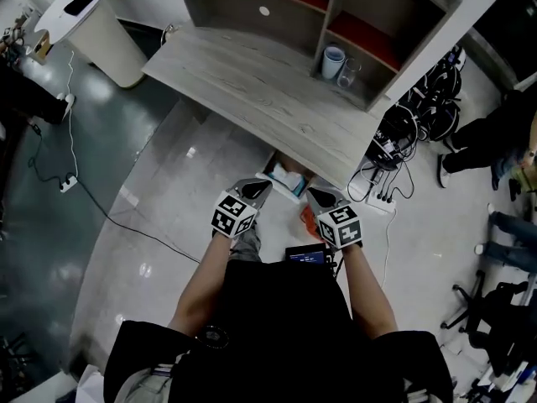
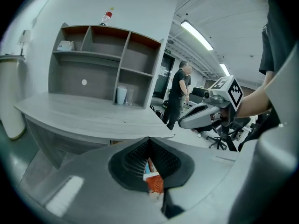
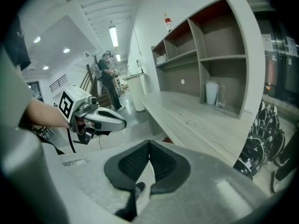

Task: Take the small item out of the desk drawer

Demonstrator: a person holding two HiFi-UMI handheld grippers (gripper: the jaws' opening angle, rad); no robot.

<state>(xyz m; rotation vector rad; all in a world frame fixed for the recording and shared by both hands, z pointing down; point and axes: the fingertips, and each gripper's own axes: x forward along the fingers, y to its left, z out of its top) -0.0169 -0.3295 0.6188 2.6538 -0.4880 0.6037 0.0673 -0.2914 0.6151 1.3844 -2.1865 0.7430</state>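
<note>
1. A person stands facing a grey wooden desk (image 1: pixel 252 82) with a gripper in each hand. Both grippers point at the desk's near edge, in the middle of the head view.
2. The drawer (image 1: pixel 272 173) sticks out from under that edge, just beyond the two tips. A white and blue pack (image 1: pixel 288 181) lies in it.
3. The left gripper (image 1: pixel 257 190) has its pads (image 2: pixel 134 162) met at the tips. In the slit below them, low centre of the left gripper view, a small item (image 2: pixel 154 183) shows, orange with a white and blue end. I cannot tell whether it is pinched there or lies beyond the jaws.
4. The right gripper (image 1: pixel 319 198) has its pads (image 3: pixel 131 164) pressed together with nothing between them. Only floor and a shoe (image 3: pixel 139 187) show through its slit.
5. A cup (image 1: pixel 333 60) and a glass (image 1: pixel 349 72) stand side by side in a shelf bay on the desk, upper right of the head view.
</note>
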